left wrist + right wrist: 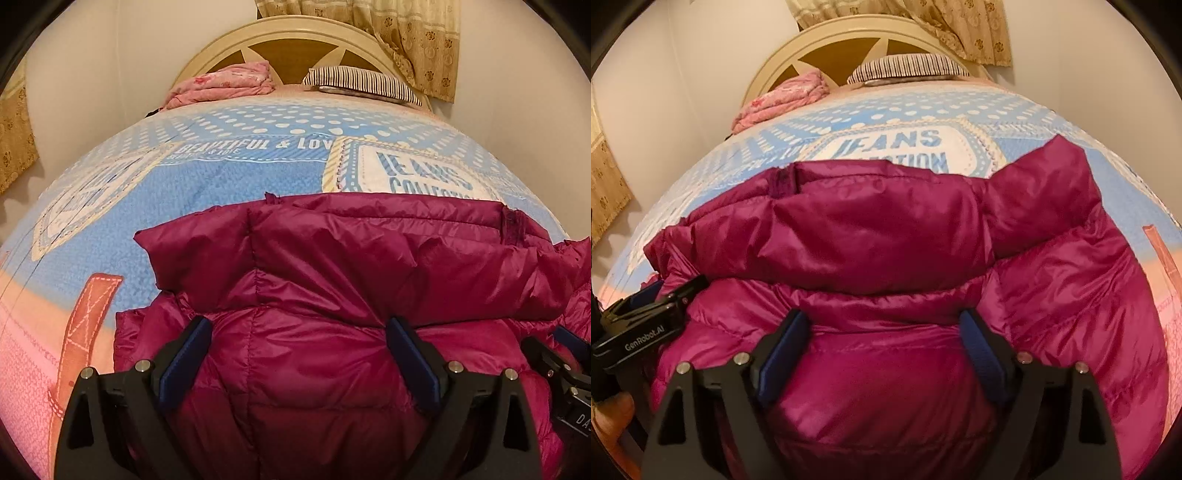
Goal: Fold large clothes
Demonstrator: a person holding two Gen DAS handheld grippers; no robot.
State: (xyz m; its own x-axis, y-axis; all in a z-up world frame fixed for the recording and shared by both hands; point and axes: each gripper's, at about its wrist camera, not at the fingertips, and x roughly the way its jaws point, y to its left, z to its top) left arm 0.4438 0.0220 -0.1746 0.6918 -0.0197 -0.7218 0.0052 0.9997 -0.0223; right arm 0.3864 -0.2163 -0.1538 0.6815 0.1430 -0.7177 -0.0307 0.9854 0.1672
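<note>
A magenta puffer jacket [332,266] lies on the bed near its front edge, with one padded layer folded over another. It also shows in the right wrist view [886,236]. My left gripper [299,332] is open, its blue-padded fingers spread over the jacket's left part, with fabric bulging between them. My right gripper [884,325] is open too, over the jacket's right part. The right gripper shows at the right edge of the left wrist view [565,354], and the left gripper at the left edge of the right wrist view [653,306].
The bed has a blue, white and pink printed cover [236,173]. A folded pink blanket [229,85] and a striped pillow [362,83] lie by the cream headboard [291,33]. Patterned curtains [417,37] hang behind. White walls stand on both sides.
</note>
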